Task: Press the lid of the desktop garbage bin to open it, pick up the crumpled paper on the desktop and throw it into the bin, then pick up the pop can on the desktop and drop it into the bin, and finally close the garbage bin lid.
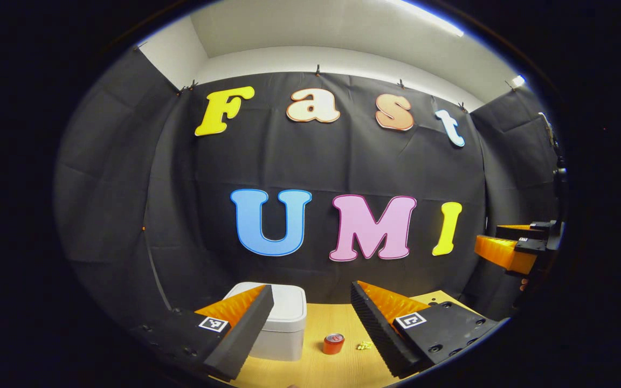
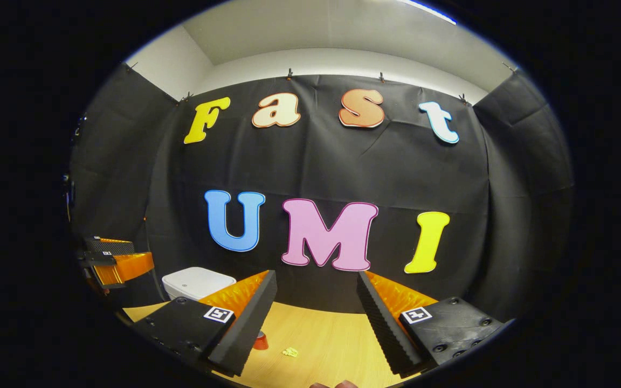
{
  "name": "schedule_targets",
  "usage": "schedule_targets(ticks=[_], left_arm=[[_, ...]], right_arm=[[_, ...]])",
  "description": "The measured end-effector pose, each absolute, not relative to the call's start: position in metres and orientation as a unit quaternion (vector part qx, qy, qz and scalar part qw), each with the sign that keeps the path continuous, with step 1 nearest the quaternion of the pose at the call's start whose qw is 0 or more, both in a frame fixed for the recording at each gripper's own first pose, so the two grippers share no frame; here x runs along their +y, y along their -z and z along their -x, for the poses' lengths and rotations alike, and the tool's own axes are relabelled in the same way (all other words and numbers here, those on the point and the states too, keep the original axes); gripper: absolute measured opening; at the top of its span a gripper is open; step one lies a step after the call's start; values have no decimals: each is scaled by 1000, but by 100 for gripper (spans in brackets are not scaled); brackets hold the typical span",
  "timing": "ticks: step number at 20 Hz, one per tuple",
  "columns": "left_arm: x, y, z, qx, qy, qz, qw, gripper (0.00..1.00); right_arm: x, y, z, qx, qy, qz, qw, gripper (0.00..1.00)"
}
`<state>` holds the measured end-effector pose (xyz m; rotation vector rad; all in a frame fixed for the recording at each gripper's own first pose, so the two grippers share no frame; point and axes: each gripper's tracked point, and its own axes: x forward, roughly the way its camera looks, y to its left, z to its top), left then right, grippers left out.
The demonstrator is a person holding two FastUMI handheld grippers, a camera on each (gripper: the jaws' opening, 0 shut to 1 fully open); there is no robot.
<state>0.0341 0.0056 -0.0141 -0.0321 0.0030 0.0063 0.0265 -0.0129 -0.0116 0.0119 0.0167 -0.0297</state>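
The worktop (image 1: 321,372) looks like pale wood or wood laminate, smooth with a fine straight grain and a soft satin sheen. The garbage bin (image 1: 283,323) reads as white plastic, smooth and matt, with rounded edges and a faint gloss on its lid (image 2: 197,281). The pop can (image 1: 333,343) is glossy red metal with a shiny silver top. The crumpled paper (image 1: 364,345) is a small yellow wad, creased and dull. The booth wall (image 1: 321,161) is black cloth, matt and wrinkled. Each tool, left tool (image 1: 310,323) and right tool (image 2: 316,318), has ribbed, rough-textured inner faces and matt plastic bodies.
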Motion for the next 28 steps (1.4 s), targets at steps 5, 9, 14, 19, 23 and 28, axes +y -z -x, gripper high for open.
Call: schedule_targets(ticks=[5, 9, 14, 19, 23, 28], left_arm=[[4, 11, -35, 1, -3, 10, 1000, 96], [5, 8, -34, -2, -7, 5, 1000, 96], [7, 7, -31, -4, -13, 7, 1000, 96], [10, 9, -26, -2, -20, 9, 1000, 96], [11, 7, -25, -2, -21, 6, 1000, 96], [15, 14, -27, 8, -25, 13, 1000, 96]], right_arm=[[-12, 8, -30, 2, 11, -4, 1000, 97], [-3, 9, -32, 2, 2, -10, 1000, 96], [1, 7, -35, -2, -4, -9, 1000, 97], [7, 8, -34, -1, -10, -10, 1000, 96], [9, 5, -33, -4, -13, -12, 1000, 96], [11, 7, -33, -2, -16, -12, 1000, 96]])
